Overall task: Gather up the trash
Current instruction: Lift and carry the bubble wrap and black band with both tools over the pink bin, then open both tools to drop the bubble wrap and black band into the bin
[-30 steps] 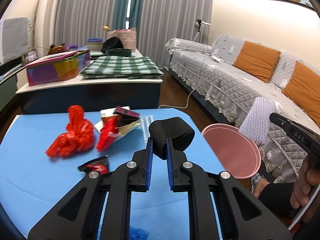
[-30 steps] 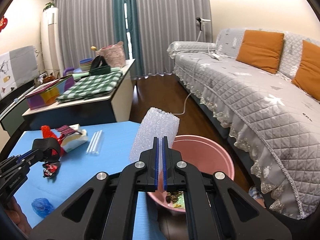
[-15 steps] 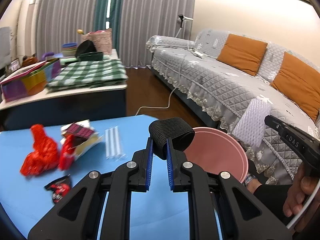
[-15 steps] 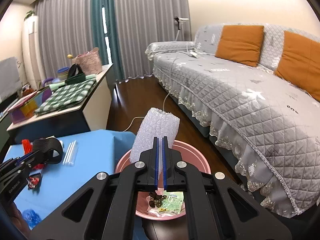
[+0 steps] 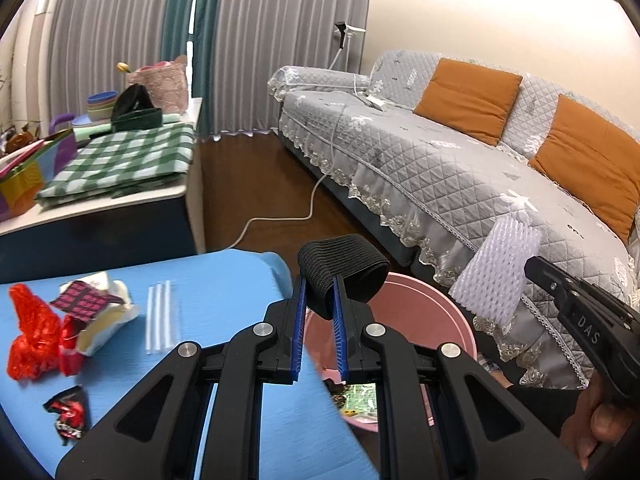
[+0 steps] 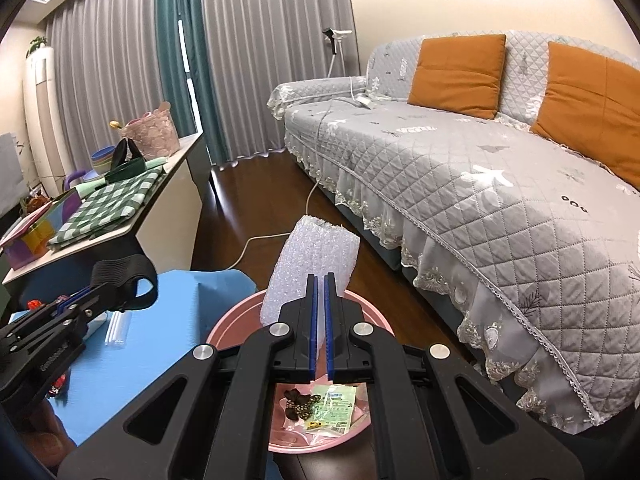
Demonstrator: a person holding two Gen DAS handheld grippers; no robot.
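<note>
Since a second ago both your hands have swung off the blue tabletop [image 5: 224, 288] toward the pink basin [image 6: 236, 316] on the floor beside it. Your right tongs [image 6: 319, 320] pinch the white foam netting [image 6: 312, 264], its long axis upright, directly above the basin's near rim. Your left tongs [image 5: 320, 312] pinch the black elastic band [image 5: 344, 260] at the basin's tabletop-side edge. The right is better centred; I judge both can let go once above the opening.

Grey quilted sofa [image 6: 460, 168] bears two orange cushions [image 6: 456, 74]; green checked cloth [image 5: 124, 160] lies folded on side table [image 5: 104, 204], perhaps.
</note>
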